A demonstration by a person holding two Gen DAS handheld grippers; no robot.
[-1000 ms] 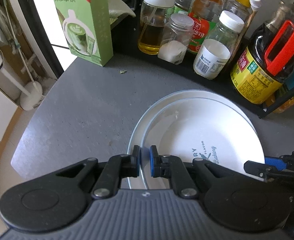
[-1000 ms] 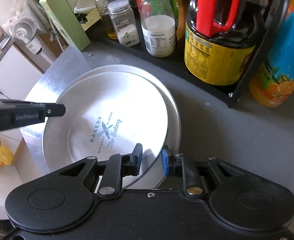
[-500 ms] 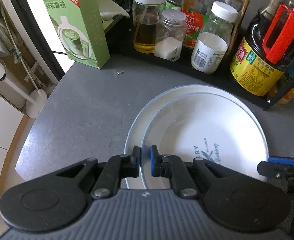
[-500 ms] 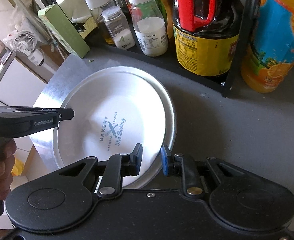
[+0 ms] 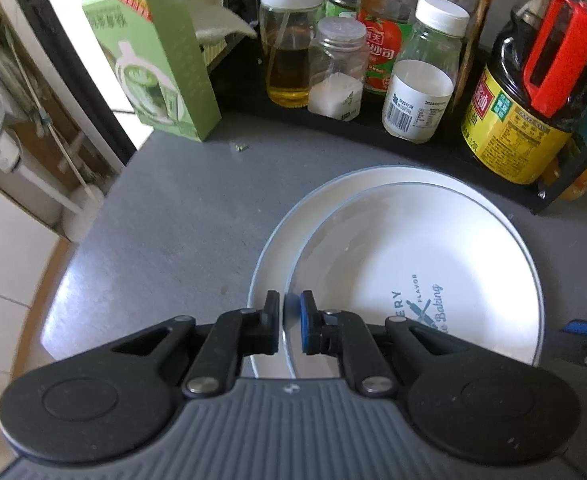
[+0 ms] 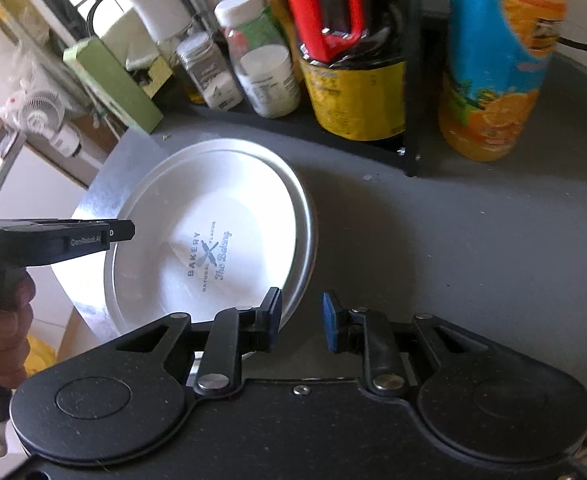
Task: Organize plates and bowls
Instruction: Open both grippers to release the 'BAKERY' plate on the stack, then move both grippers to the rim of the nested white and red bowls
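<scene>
— Where is the printed plate (image 5: 409, 276) sitting?

— It is nesting in the larger white plate (image 5: 289, 232) on the grey counter (image 5: 173, 216), just in front of the condiment rack (image 5: 373, 128). The left gripper (image 5: 292, 322) is pinching its near rim, jaws narrow and closed on it.

— And the right gripper (image 6: 301, 318)?

— Its jaws are opening beside the stack's edge; nothing is lying between them, so it is holding nothing.

— What are you worrying about?

— The top plate is sitting off-centre. I am guessing a one-sided pull could be dragging the lower plate along, or tipping the stack toward the counter's edge or into the bottles.
</scene>
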